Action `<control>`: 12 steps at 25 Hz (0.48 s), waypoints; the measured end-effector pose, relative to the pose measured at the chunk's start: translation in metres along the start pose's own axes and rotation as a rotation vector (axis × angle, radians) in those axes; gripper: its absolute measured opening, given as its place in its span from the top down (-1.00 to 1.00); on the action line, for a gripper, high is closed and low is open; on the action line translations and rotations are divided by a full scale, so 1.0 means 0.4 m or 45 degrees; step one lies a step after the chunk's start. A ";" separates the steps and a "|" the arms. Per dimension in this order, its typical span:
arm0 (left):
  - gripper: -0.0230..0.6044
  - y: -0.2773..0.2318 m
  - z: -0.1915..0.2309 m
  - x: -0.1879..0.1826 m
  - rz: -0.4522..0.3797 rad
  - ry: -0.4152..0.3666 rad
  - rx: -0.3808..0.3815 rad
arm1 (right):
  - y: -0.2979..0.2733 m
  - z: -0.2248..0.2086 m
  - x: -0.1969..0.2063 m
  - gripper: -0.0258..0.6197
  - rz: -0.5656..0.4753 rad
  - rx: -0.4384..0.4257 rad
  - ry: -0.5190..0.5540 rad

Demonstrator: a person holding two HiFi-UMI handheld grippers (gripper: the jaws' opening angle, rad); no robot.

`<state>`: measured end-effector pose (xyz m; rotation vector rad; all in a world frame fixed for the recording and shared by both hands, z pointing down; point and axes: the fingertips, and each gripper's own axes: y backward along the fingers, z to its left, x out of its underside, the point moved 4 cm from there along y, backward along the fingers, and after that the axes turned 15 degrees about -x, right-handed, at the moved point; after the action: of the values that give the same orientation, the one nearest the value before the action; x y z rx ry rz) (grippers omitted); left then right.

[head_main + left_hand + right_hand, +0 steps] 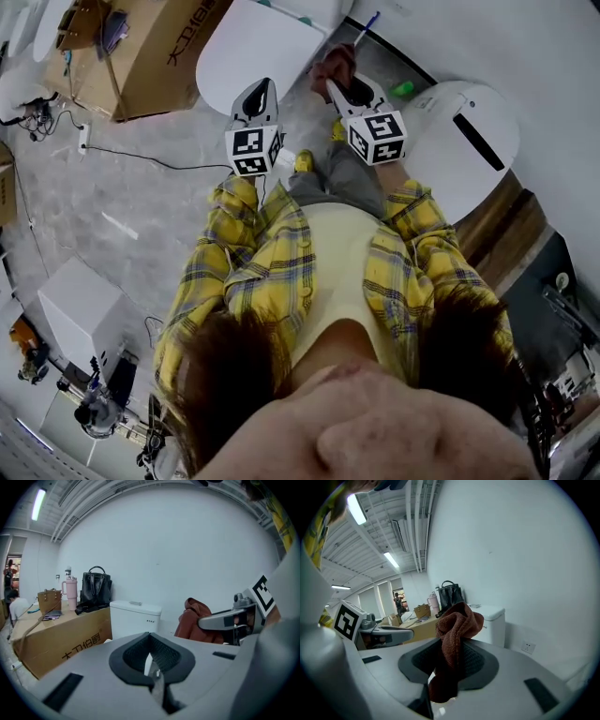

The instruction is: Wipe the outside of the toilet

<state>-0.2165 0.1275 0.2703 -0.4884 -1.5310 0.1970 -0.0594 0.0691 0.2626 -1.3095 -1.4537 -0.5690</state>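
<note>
Standing over a white toilet at 12 o'clock, a person in a yellow plaid shirt holds two tongs out ahead. A cardboard box at 10 o'clock carries dark Chinese print reading 大卫伯爵. The small dark label on the toilet's tank is too small to read. Each tong carries a cube with black-and-white square markers.

The toilet is plain glossy white, with its oval lid down and a boxy tank against the white wall.

The right gripper is clamped on a rust-brown knitted cloth, which bunches up above the jaws and hangs below them, just off the lid's right rim. The left gripper has its jaws together with nothing between them, over the lid's near edge.

A black handbag, a pink tumbler and a tan bag sit on the box. A white rounded fixture with a dark slot stands at 2 o'clock, with a small green object beside it.
</note>
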 end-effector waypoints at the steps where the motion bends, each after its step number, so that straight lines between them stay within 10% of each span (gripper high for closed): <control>1: 0.90 0.008 0.000 -0.011 -0.010 0.005 0.004 | 0.009 0.009 -0.010 0.54 -0.003 0.002 0.005; 12: 0.90 0.113 0.014 -0.096 -0.088 0.081 0.017 | 0.084 0.078 -0.080 0.55 -0.041 0.052 0.047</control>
<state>-0.2157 0.1526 0.2161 -0.4262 -1.4812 0.1369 -0.0451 0.0922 0.2138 -1.2395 -1.4512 -0.5792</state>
